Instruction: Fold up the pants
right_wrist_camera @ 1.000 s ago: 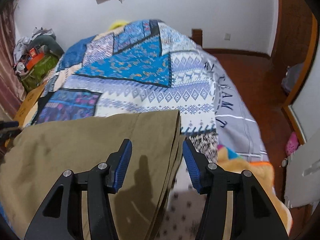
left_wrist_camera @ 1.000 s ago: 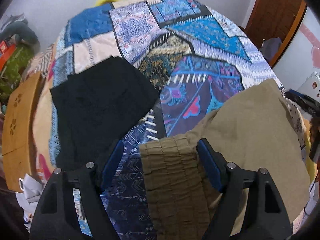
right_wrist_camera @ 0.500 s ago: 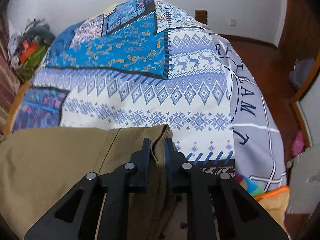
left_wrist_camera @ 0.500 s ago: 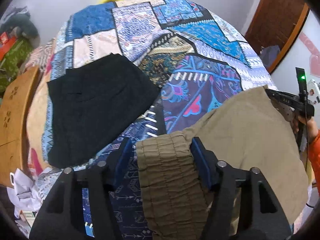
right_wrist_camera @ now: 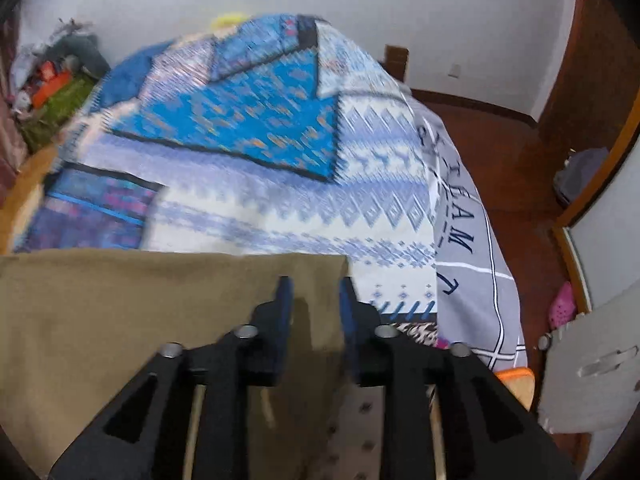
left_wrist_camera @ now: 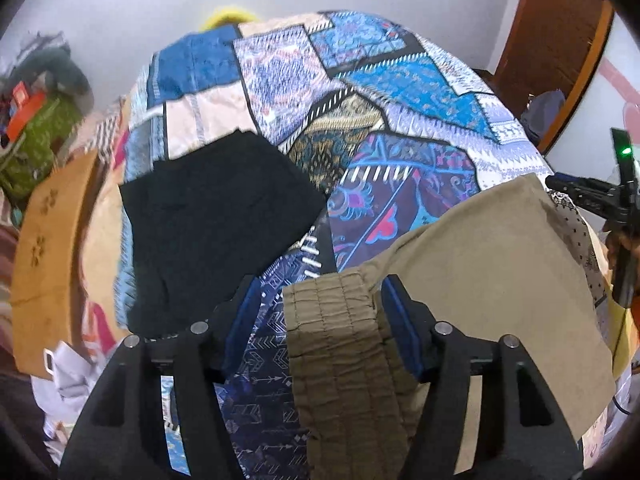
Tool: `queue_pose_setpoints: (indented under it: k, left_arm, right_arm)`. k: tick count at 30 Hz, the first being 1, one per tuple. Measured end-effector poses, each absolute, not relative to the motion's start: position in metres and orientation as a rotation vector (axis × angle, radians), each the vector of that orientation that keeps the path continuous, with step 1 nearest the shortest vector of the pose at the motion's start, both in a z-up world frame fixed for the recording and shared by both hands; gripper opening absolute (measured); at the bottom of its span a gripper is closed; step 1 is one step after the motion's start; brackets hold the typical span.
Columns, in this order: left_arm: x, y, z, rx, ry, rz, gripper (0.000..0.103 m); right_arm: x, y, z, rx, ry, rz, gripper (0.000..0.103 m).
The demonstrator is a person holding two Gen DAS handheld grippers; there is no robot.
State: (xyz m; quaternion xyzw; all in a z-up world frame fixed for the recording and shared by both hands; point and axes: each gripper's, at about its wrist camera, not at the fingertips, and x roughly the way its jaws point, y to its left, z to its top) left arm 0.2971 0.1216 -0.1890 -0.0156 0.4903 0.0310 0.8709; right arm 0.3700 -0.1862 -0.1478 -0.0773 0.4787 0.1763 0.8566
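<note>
Khaki pants (left_wrist_camera: 492, 264) lie flat across the near edge of the bed (left_wrist_camera: 404, 92), elastic waistband (left_wrist_camera: 340, 344) toward the near-left corner, legs running off to the right. Left tongs (left_wrist_camera: 316, 320) stand apart, straddling the shirred waistband; the right pad sits at its edge, the left pad is clear over the quilt, so nothing is clamped. Right tongs (right_wrist_camera: 314, 308) are opening, with the hem corner of the leg (right_wrist_camera: 316, 276) between the pads but no visible pinch; that view is blurred. My read: thin soft cotton, light, no stiffness, will sag and drag on the quilt, not slippery, nothing fragile. Best grips are the thick gathered waistband and the doubled hem edge, biting both layers. Folded black garment (left_wrist_camera: 216, 220) sits toward the left edge, well clear.
</note>
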Motion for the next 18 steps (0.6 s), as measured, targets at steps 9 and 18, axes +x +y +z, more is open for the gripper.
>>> queue_pose_setpoints:
  k: [9, 18]
  left_arm:
    - [0.287, 0.102, -0.173, -0.022, 1.012, -0.037, 0.072]
    - [0.285, 0.086, -0.205, 0.010, 1.121, -0.073, 0.079]
  right_arm:
    - [0.321, -0.124, -0.092, -0.070, 0.980, 0.652, 0.070]
    - [0.289, -0.045, -0.128, -0.164, 1.133, 0.847, 0.078]
